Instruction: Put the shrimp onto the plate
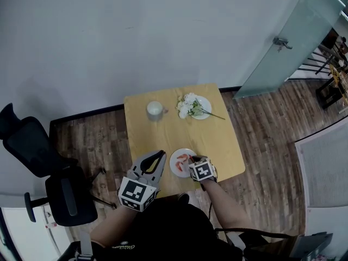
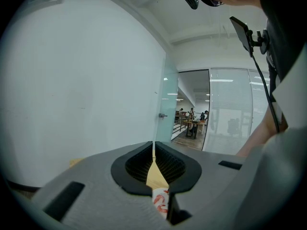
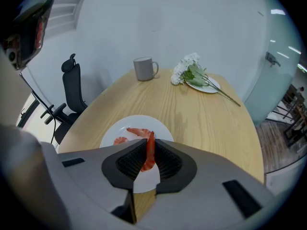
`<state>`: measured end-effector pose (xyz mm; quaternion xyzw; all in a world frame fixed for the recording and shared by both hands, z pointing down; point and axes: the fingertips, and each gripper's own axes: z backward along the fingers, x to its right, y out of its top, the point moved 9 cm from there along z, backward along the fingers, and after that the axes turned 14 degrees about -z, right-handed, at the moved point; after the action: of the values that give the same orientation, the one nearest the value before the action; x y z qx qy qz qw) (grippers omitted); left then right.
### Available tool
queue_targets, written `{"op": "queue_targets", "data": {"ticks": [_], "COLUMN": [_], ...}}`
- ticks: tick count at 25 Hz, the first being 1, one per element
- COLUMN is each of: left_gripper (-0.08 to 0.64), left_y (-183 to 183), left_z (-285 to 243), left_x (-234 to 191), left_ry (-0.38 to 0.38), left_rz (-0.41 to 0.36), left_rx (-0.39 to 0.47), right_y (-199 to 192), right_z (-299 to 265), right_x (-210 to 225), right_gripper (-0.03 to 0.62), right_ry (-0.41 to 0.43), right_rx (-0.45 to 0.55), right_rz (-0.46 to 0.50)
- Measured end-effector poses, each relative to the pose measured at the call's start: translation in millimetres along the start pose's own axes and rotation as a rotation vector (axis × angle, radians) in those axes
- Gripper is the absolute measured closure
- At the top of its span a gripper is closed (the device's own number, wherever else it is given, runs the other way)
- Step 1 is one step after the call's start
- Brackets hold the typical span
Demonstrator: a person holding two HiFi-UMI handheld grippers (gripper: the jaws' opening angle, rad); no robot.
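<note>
A white plate (image 1: 176, 169) (image 3: 115, 130) lies near the front edge of the wooden table (image 1: 217, 140). Two orange shrimp (image 3: 138, 132) rest on it. My right gripper (image 3: 149, 145) (image 1: 193, 159) is shut on a third shrimp (image 3: 150, 154), which stands upright between the jaws just above the plate's near side. My left gripper (image 1: 159, 154) (image 2: 153, 150) hovers left of the plate, tilted upward toward the wall, shut with nothing between its jaws. Below its jaws a sliver of the plate with shrimp (image 2: 161, 201) shows.
A grey mug (image 1: 155, 110) (image 3: 144, 68) stands at the table's far side. Beside it, white flowers (image 1: 188, 106) (image 3: 191, 69) lie on a small plate. A black office chair (image 1: 49, 173) (image 3: 72, 87) stands left of the table. A glass door (image 1: 283, 37) is at the far right.
</note>
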<state>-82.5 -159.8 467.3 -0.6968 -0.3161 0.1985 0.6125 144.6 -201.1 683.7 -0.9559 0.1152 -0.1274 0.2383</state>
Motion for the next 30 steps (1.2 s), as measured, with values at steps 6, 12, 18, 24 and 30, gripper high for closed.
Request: {"op": "queue_targets", "data": {"ticks": [6,12,18,24,30], "left_gripper": [0.540,0.540,0.540,0.540,0.540], "left_y": [1,0,0,-2,-2], "left_z": [-3,-3,-1,-1,1], "left_x": [1,4,2,1,0], "left_ry": [-0.005,-0.008,0.000,0.002,0.008], "left_rz": [-0.001,-0.004,0.003,0.003,0.002], "left_rx": [0.002,0.003,-0.003,-0.005,-0.003], "right_y": [-5,-8,-8,-10,-8], "right_z": [-7,-14,-17,-21,-24], "right_x": [1,6,7,8,8], "right_gripper": [0.541,0.541,0.541,0.541,0.538], "right_ry": [-0.001,0.002,0.001,-0.009,-0.020], "right_rx": [-0.043,-0.079,-0.105,-0.127,-0.124], "right_rz": [-0.025,-0.060,-0.079,-0.077,-0.064]}}
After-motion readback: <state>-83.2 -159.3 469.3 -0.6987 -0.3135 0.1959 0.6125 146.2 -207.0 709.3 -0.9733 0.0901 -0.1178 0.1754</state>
